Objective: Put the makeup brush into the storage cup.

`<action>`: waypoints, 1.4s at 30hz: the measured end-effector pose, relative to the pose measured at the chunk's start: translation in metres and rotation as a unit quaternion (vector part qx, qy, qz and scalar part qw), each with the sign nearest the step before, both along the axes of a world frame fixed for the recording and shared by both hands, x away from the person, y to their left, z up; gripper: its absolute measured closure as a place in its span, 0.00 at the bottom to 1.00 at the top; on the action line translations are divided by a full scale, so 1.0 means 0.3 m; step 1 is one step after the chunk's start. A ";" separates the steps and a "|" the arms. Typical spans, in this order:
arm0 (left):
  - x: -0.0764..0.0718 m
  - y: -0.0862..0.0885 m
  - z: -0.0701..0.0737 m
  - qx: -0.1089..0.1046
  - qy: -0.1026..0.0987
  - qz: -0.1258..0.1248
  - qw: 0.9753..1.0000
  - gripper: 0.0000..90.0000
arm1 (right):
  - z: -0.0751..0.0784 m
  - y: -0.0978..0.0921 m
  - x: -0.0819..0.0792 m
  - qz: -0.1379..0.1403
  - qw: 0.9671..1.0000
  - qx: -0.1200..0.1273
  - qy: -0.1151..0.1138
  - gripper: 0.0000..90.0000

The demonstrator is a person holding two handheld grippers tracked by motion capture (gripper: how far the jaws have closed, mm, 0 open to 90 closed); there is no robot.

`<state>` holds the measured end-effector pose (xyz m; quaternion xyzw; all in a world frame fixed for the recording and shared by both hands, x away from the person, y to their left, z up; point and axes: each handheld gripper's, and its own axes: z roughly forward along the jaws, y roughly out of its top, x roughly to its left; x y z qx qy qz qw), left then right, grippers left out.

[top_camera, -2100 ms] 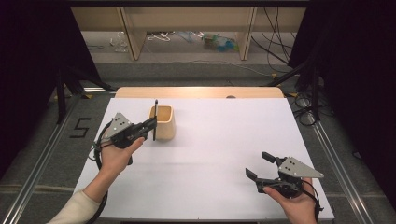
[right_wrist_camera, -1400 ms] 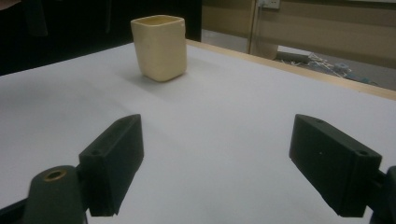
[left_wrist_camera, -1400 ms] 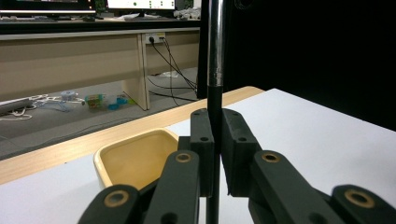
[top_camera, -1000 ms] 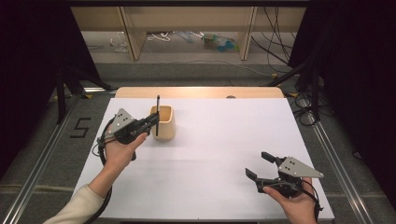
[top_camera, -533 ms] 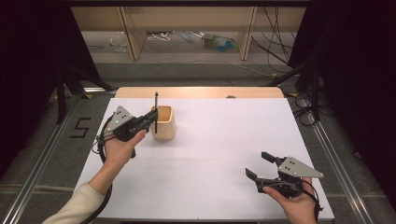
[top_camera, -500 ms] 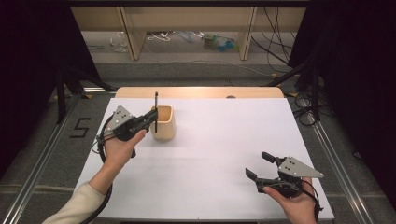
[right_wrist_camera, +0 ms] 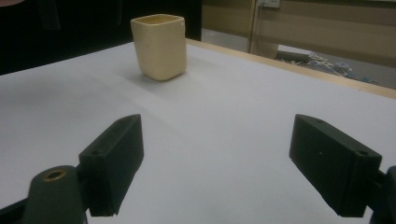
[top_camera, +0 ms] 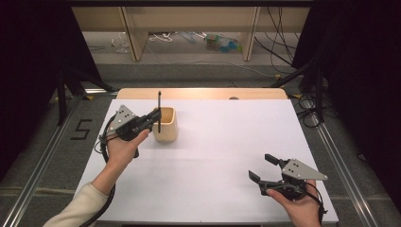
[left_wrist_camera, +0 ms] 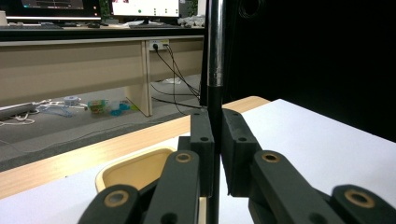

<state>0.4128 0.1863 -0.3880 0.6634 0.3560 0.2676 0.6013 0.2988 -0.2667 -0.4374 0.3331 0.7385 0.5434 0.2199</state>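
Since the earlier frames the left tool (top_camera: 155, 115) has crept a little toward the cup (top_camera: 165, 124), carrying the pen (top_camera: 159, 111) from just left of the cup to a spot over its near-left rim; the right tool (top_camera: 266, 168) has not moved. The pen stands upright, its long axis vertical, a silver upper part above a black lower barrel in the left gripper view (left_wrist_camera: 215, 56), its lower end hidden below the jaws. The left tool is clenched on the black barrel, jaws pressing it from both sides, with the cup's opening (left_wrist_camera: 140, 169) just behind and below. The right tool rests low at the near right of the white surface (top_camera: 227, 142), its jaws spread wide and holding nothing, well apart from the cup (right_wrist_camera: 159, 45), which stands upright at the far left
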 end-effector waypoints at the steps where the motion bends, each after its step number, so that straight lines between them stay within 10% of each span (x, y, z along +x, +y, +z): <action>1: 0.001 0.000 0.001 -0.001 0.000 0.000 1.000 0.93 | 0.001 -0.001 -0.001 -0.002 1.000 -0.003 0.001 0.21; 42: 0.050 -0.023 0.023 -0.008 -0.008 0.004 1.000 0.93 | 0.002 -0.005 -0.001 -0.003 1.000 -0.008 0.000 0.21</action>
